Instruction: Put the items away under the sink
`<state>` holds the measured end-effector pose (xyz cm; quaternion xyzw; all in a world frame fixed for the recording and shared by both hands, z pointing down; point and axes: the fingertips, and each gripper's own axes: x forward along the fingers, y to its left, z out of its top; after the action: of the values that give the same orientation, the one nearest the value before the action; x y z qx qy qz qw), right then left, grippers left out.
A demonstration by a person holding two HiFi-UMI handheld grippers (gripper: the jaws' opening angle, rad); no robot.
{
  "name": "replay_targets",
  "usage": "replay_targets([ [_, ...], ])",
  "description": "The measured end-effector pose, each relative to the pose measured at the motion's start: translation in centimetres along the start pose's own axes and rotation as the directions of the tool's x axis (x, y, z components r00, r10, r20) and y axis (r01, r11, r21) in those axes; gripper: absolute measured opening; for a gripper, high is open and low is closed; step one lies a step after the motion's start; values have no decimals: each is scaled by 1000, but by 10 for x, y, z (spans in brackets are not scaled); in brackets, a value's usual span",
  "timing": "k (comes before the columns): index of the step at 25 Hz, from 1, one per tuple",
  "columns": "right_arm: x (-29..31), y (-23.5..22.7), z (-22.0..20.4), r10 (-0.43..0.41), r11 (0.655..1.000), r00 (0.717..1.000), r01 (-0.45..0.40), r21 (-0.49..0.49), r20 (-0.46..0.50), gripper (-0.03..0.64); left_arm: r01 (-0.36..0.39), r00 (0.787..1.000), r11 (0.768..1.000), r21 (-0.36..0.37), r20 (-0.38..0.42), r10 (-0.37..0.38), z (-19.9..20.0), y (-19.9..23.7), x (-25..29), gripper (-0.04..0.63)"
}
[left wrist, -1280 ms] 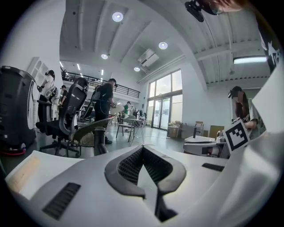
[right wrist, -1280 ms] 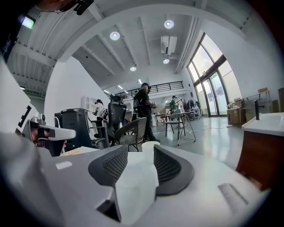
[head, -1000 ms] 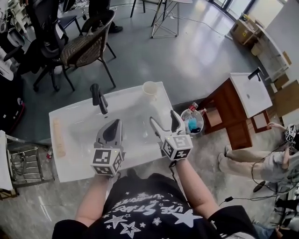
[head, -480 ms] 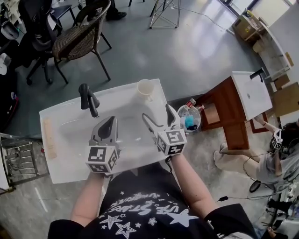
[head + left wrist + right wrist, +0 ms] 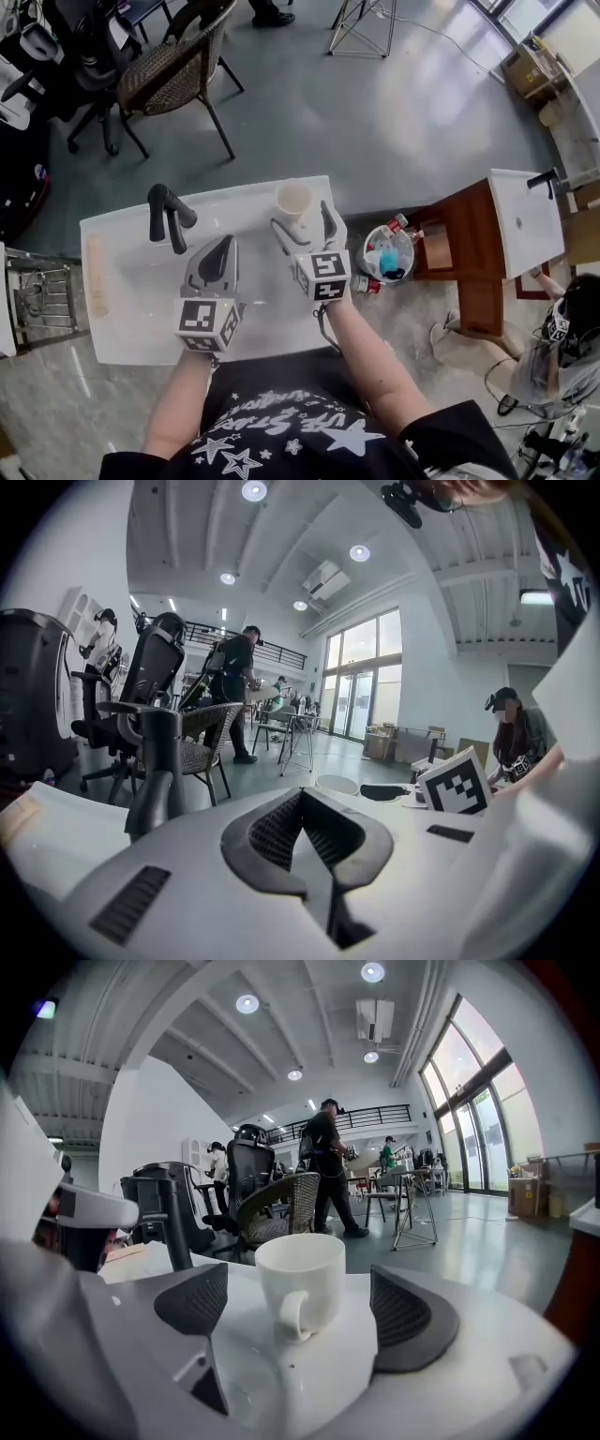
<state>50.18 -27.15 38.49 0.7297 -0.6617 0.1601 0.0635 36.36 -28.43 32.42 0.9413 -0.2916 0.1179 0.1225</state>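
L tongs pinched together, empty; R tongs wide apart facing white mug.

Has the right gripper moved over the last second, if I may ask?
Yes. The right gripper has advanced toward the white mug, closing most of the gap.

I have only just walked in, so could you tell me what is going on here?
A person stands at a white sink counter with a gripper in each hand. The right gripper is open and lined up on a white mug at the counter's far edge, not gripping it. The left gripper is shut and empty, over the basin near the black faucet.
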Motion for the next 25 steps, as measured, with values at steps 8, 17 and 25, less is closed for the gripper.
replay_targets([
  [8,30,3,0,1,998,1000,0,-62,1,446,-42,999,999,-13,-20,42,-8,9,5,9],
  [17,52,2,-5,-15,996,997,9,-91,-69,445,-41,999,999,-12,-24,40,-10,12,10,9],
  [25,55,-4,-3,-30,996,996,24,-82,-80,396,-27,999,1000,-10,-29,27,-4,12,8,9],
])
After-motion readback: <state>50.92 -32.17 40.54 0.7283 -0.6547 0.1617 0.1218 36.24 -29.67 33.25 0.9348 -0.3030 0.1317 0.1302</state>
